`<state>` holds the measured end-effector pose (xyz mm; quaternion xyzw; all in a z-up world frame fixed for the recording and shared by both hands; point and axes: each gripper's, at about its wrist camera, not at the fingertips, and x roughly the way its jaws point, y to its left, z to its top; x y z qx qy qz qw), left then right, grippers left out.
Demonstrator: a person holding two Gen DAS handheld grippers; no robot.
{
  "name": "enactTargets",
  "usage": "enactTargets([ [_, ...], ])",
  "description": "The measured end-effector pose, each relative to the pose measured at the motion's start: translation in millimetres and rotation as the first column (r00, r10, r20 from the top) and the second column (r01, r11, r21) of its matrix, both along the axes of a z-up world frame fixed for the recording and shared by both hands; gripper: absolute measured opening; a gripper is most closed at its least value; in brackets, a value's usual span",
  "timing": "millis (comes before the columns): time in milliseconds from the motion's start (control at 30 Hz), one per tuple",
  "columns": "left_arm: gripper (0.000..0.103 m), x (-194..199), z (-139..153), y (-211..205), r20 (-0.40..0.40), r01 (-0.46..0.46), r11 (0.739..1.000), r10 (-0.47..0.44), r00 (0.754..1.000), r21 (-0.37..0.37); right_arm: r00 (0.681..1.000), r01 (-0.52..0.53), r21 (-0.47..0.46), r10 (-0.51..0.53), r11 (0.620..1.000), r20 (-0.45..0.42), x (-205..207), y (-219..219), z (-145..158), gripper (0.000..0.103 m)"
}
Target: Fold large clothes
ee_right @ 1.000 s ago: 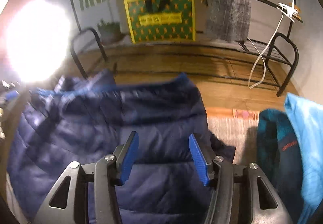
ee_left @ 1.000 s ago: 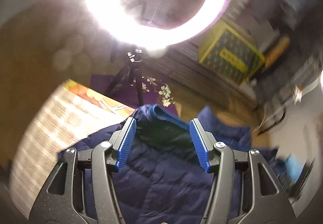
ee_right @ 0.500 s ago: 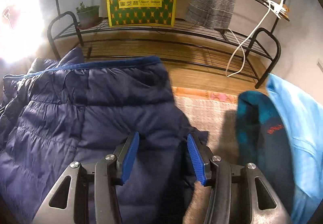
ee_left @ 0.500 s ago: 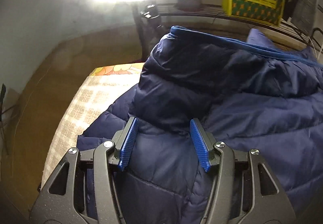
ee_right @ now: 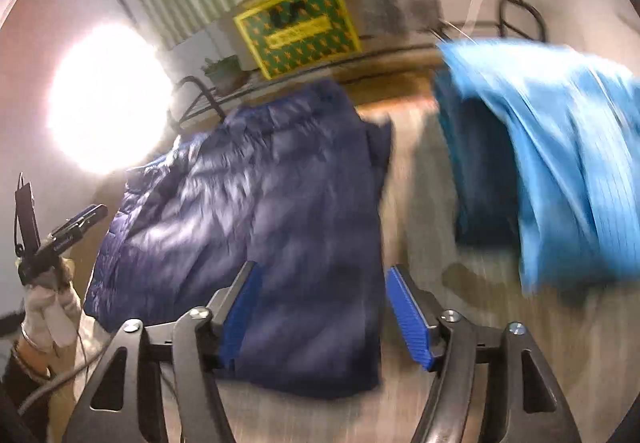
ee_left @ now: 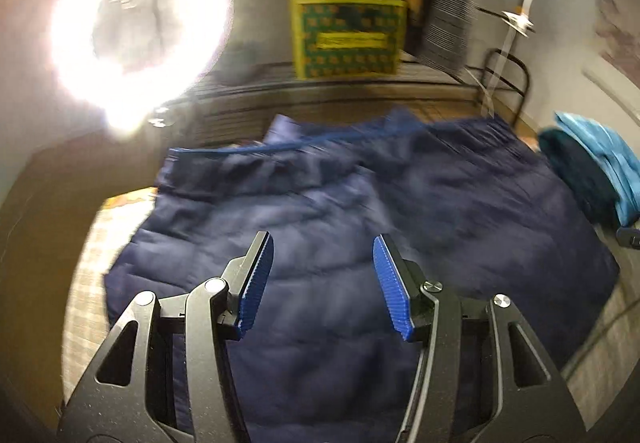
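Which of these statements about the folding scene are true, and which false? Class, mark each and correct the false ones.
1. The navy quilted jacket lies spread on the surface. True.
2. The left gripper is clamped on the jacket. False: its jaws stand open, holding nothing.
3. The light blue garment lies to the right of the jacket. True.
4. The yellow-and-green patterned box sits on the jacket. False: it stands behind it.
5. The right gripper is open. True.
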<state>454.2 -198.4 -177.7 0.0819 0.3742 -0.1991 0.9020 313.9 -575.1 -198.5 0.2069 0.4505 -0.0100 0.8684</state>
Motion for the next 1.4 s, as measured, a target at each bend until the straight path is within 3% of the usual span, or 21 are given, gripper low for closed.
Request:
enactTargets([
  [200, 0.054, -12.2, -23.4, -34.5, -0.036, 0.045, 0.998, -0.043, 0.998, 0.039, 0.987, 0.152, 0.179, -0.14, 0.972, -0.075, -48.9, -8.3, -43.4, 0.081],
  [267, 0.054, -7.1, -37.6, -42.2, -0.023, 0.04, 0.995, -0.038, 0.999, 0.097, 0.984, 0.172, 0.245, -0.154, 0.954, -0.092, -48.6, -9.2, -54.6, 0.084],
  [367, 0.054, 0.9, -68.3, -47.2, -0.061, 0.038, 0.988, -0.029, 0.998, 0.147, 0.976, 0.214, 0.337, -0.213, 0.917, -0.038, -42.8, -12.3, -59.3, 0.091],
  [500, 0.056, 1.9, -75.5, -42.3, -0.062, 0.024, 0.992, -0.016, 0.998, 0.125, 0.972, 0.22, 0.425, -0.233, 0.878, -0.021, -19.1, -5.8, -68.6, 0.081],
  [533, 0.056, 1.8, -73.4, -42.1, -0.068, 0.024, 0.992, -0.015, 0.998, 0.126, 0.974, 0.211, 0.436, -0.228, 0.875, -0.014, -12.9, -1.6, -70.6, 0.071],
  [600, 0.056, 0.4, -64.8, -38.5, -0.072, 0.023, 0.994, -0.016, 0.997, 0.105, 0.976, 0.202, 0.436, -0.219, 0.877, -0.011, -6.1, 3.8, -73.3, 0.053],
  [633, 0.056, -0.7, -55.4, -35.0, -0.051, 0.017, 0.997, -0.013, 0.999, 0.079, 0.976, 0.2, 0.435, -0.22, 0.878, -0.004, -4.6, 5.6, -73.2, 0.036],
  [667, 0.056, 0.8, -50.8, -34.4, -0.036, 0.007, 0.997, -0.004, 0.999, 0.077, 0.975, 0.199, 0.428, -0.22, 0.882, 0.0, -4.7, 6.9, -72.4, 0.027],
  [767, 0.056, 20.5, -37.4, -32.8, -0.004, -0.05, 0.996, 0.051, 0.999, 0.078, 0.976, 0.189, 0.382, -0.215, 0.905, 0.025, -9.3, 7.9, -65.4, 0.015],
  [900, 0.056, 58.9, -37.0, -37.6, 0.021, -0.141, 0.986, 0.139, 0.99, 0.086, 0.975, 0.177, 0.32, -0.21, 0.93, 0.069, -24.9, 10.8, -47.2, 0.012],
  [967, 0.056, 73.5, -47.0, -42.9, 0.032, -0.163, 0.977, 0.16, 0.987, 0.14, 0.976, 0.171, 0.295, -0.203, 0.94, 0.08, -25.9, 12.6, -42.6, 0.01],
  [1100, 0.056, 96.8, -84.7, -50.9, -0.034, -0.168, 0.958, 0.18, 0.983, 0.233, 0.978, 0.161, 0.246, -0.188, 0.956, 0.089, -22.0, 16.4, -35.7, 0.01],
  [1267, 0.056, 98.2, -78.9, -44.3, -0.036, -0.184, 0.954, 0.198, 0.98, 0.235, 0.979, 0.155, 0.176, -0.175, 0.972, 0.103, -15.2, 25.5, -20.4, 0.009],
  [1400, 0.055, 47.0, -39.9, -18.9, -0.022, -0.172, 0.984, 0.172, 0.985, 0.038, 0.979, 0.132, 0.117, -0.148, 0.984, 0.139, -16.8, 32.9, -1.7, 0.009],
])
